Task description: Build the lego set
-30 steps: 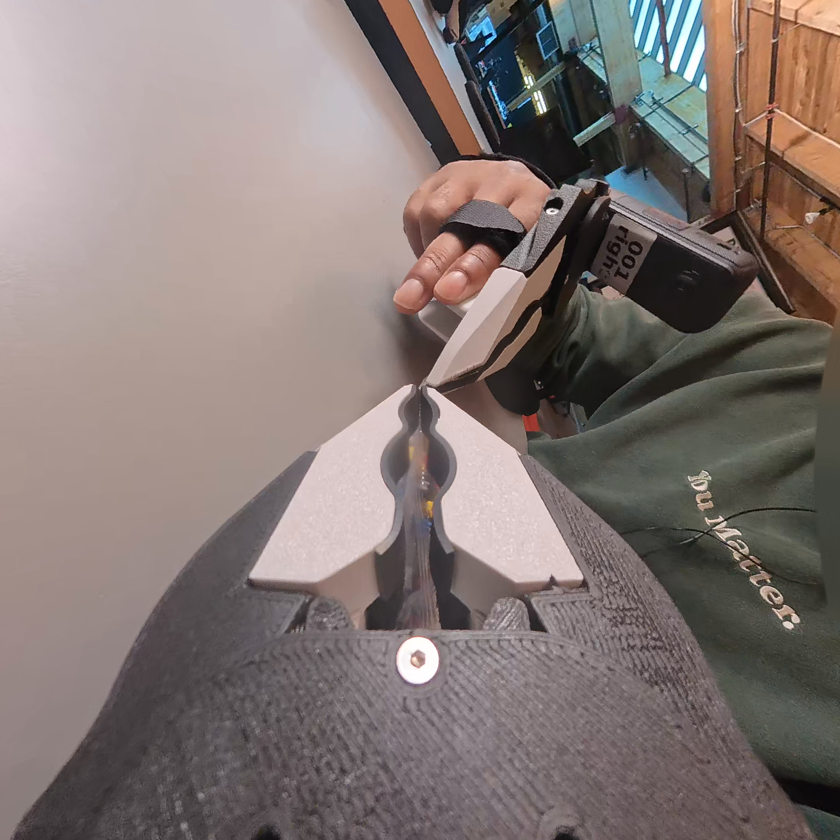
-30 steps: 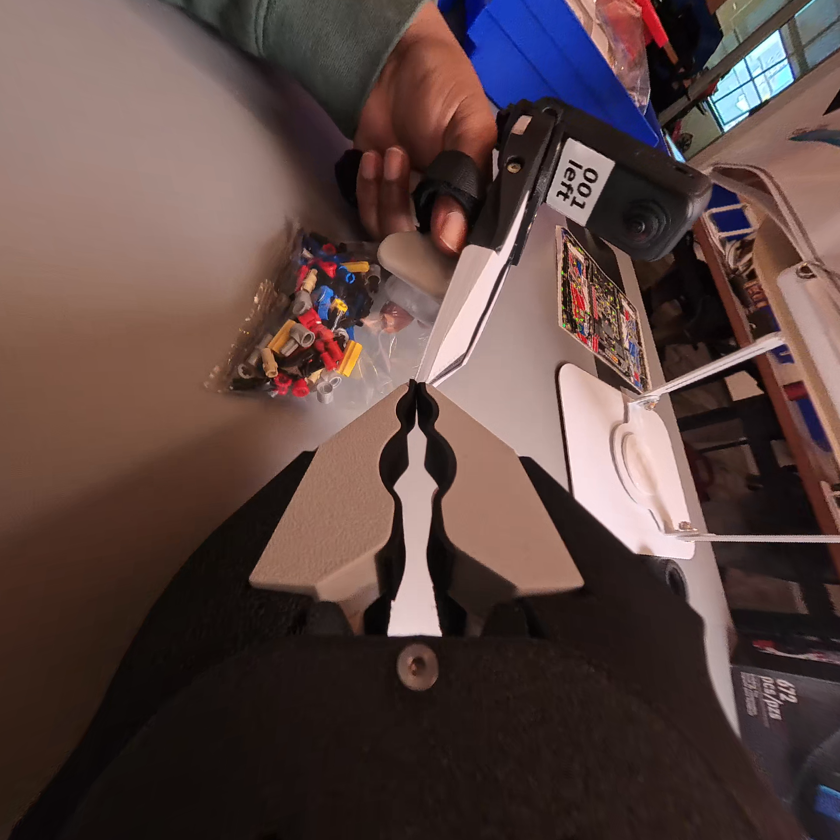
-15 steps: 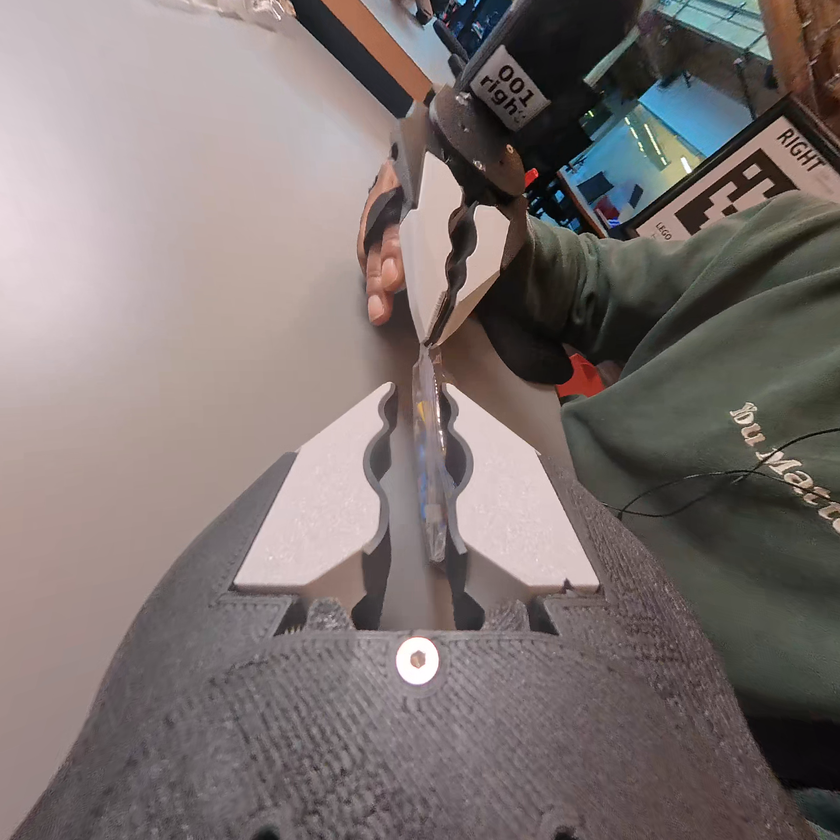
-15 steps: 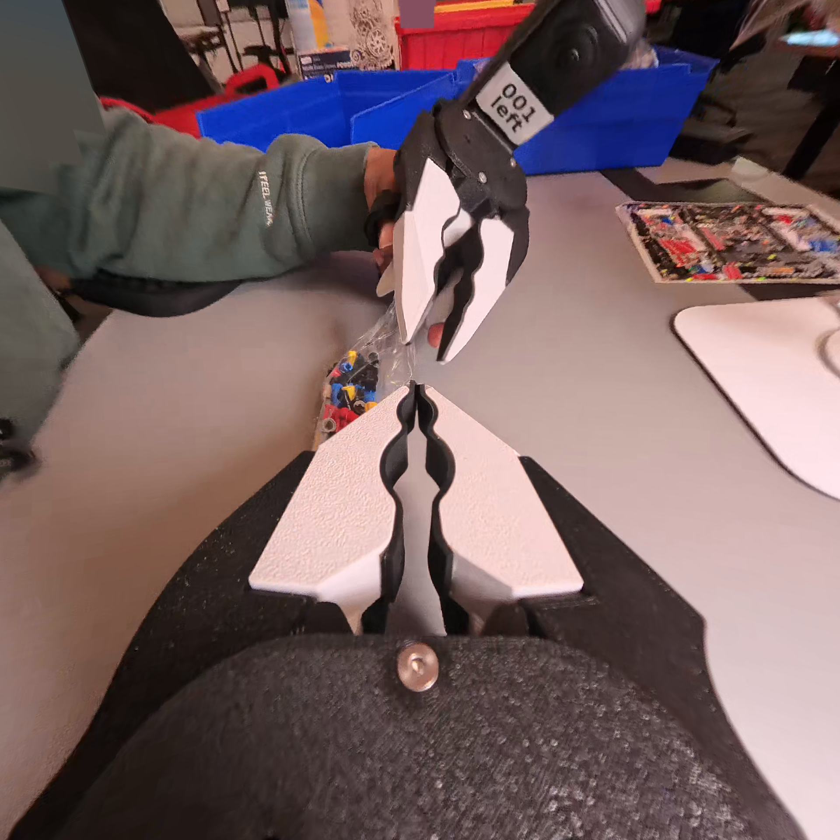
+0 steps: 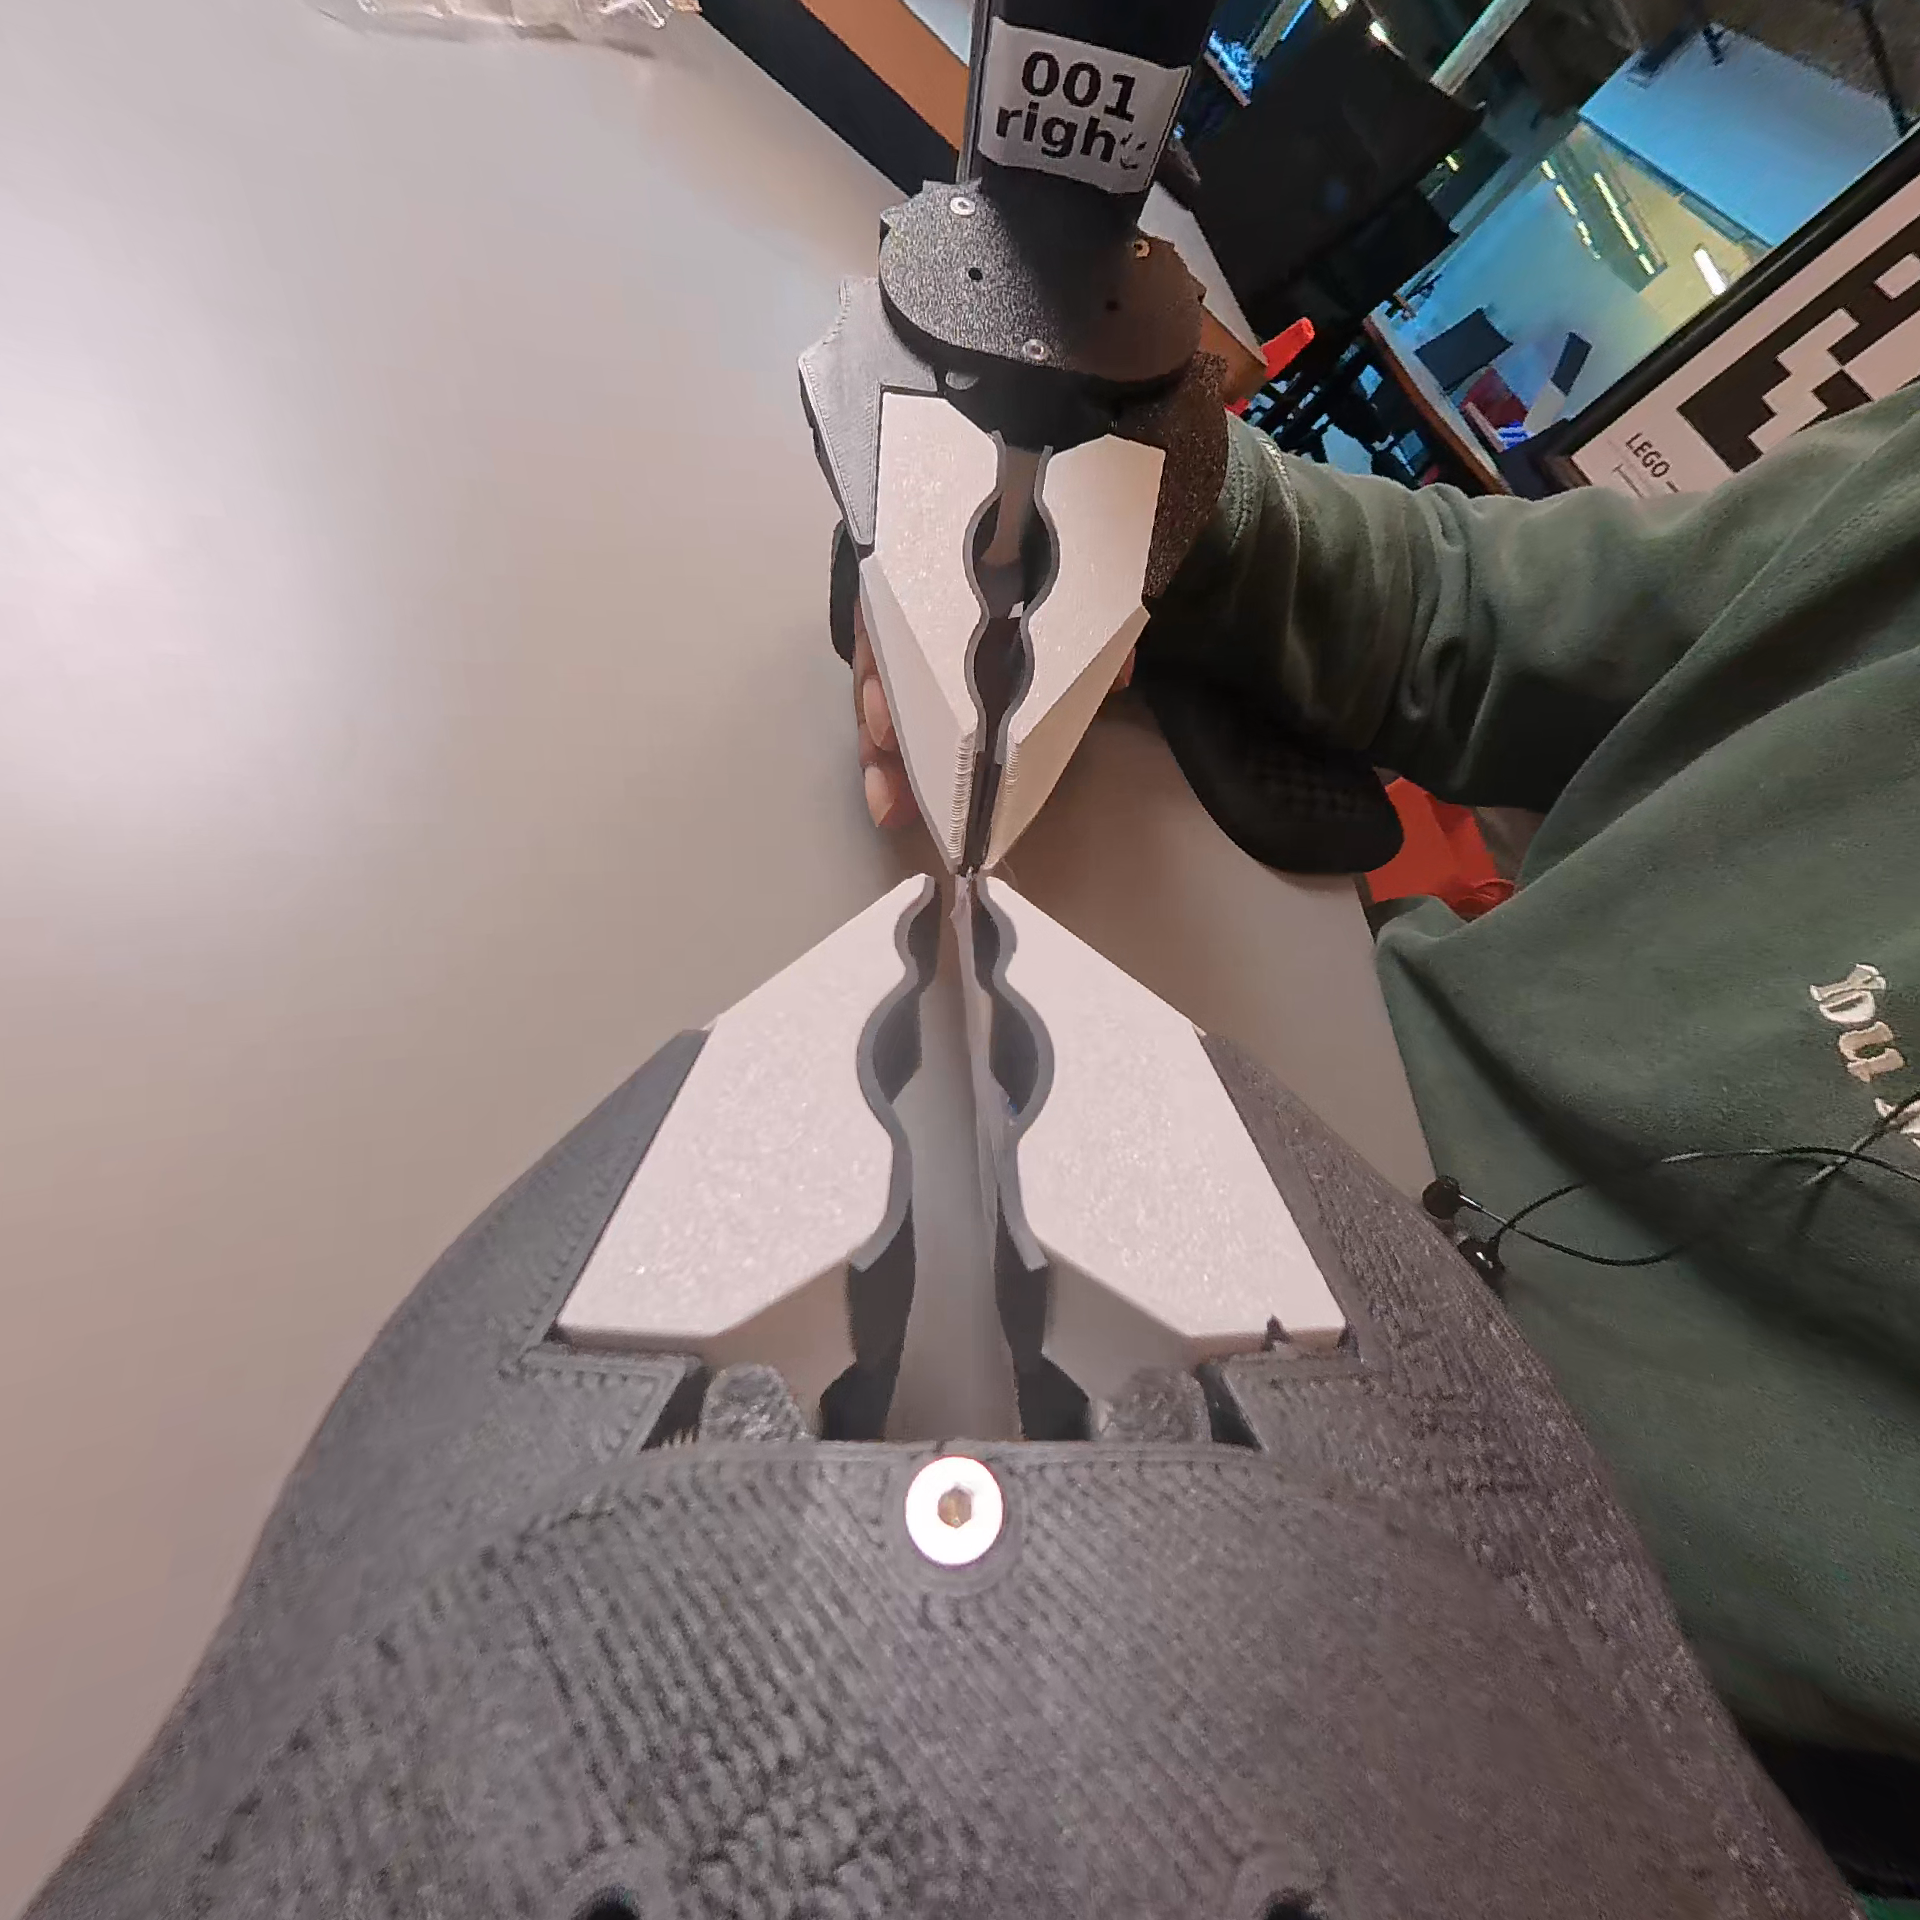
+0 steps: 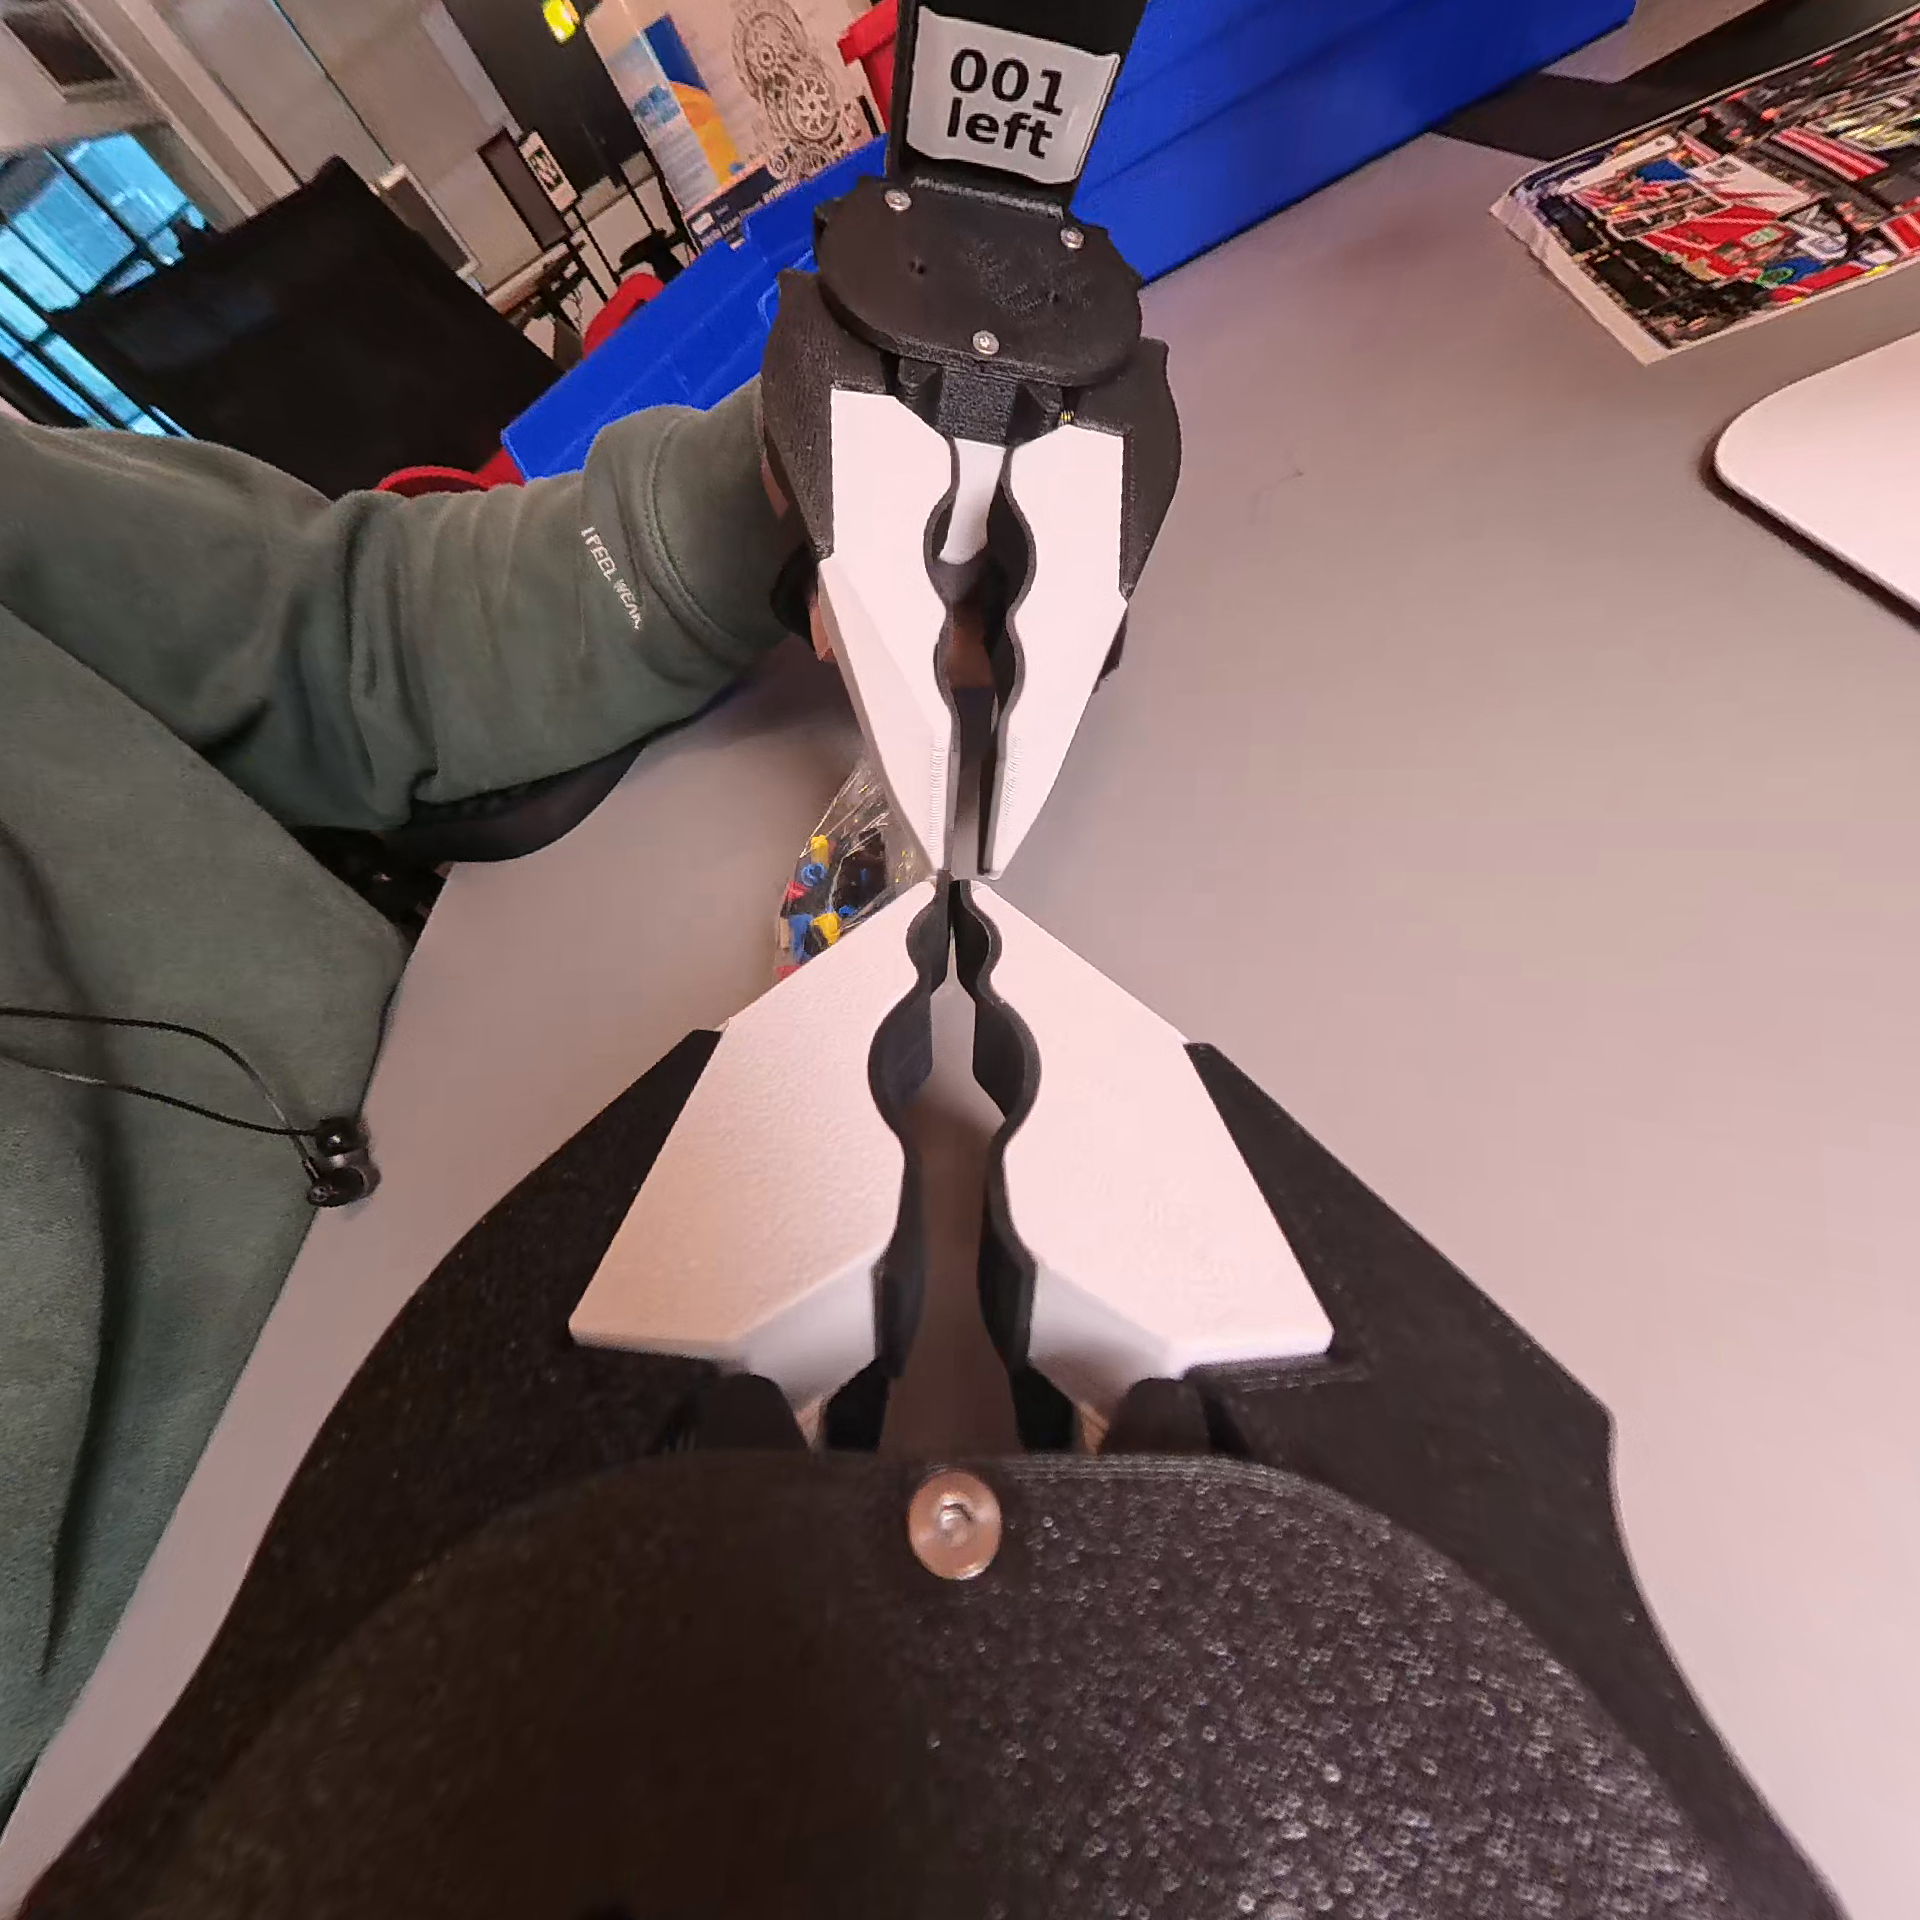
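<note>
Lego bag point(image 6: 831, 904) — clear plastic, full of small coloured parts — hangs over the grey table point(image 6: 1455, 831), between the two grippers, which face each other tip to tip. We have the left gripper point(image 5: 954, 883) and the right gripper point(image 6: 948, 883) both closed down on the top edge of the bag, seen edge-on as a thin film point(image 5: 977, 1039) running down the slot of the left one. Left jaws: pressed nearly together, pinching that film at the tips. Right jaws: tips shut; from its own view they meet right at the bag's edge, so we judge they pinch the same strip, though the contact pt is too small to confirm.

Reason for the hold, as we read it: two pinches set side by side on one edge give opposing pull, i.e. the setup for tearing the bag open. The parts sag below and to one side of the tips, so the load stays clear of the grip zone.

The instruction sheet point(image 6: 1745, 208) lies flat at the far side of the table, well apart, w/ a white pad point(image 6: 1849, 488) near it and blue bins point(image 6: 1299, 135) behind. Both stay out of the work area.

Task status: early. Bag still sealed, no parts laid out. Risk on the next pull: parts scatter if the film splits suddenly.
</note>
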